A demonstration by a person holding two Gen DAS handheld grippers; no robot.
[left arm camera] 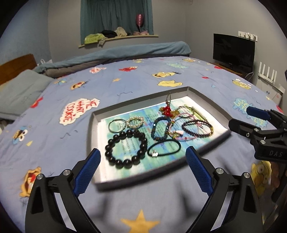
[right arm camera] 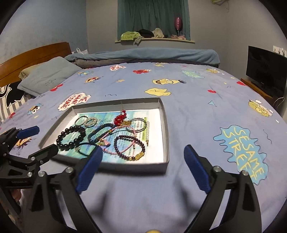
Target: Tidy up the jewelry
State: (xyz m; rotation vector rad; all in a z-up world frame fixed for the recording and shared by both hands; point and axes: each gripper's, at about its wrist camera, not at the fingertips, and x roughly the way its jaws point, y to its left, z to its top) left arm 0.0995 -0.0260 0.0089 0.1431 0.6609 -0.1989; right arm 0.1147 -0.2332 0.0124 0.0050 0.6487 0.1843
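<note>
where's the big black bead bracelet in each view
Left wrist view: the black bead bracelet lies low and centre-left, at the tray's near left, just ahead of the open left gripper.
Right wrist view: left of centre, on the tray's left side.
Shared landmark: the red bead charm.

Two low wrist views across the bed

Each looks forward between its own fingers, close above the bedspread (left arm camera: 143, 75). Both share the tray (left arm camera: 93, 125) of jewelry, the left view nearer, facing the curtained window (right arm camera: 152, 16).
</note>
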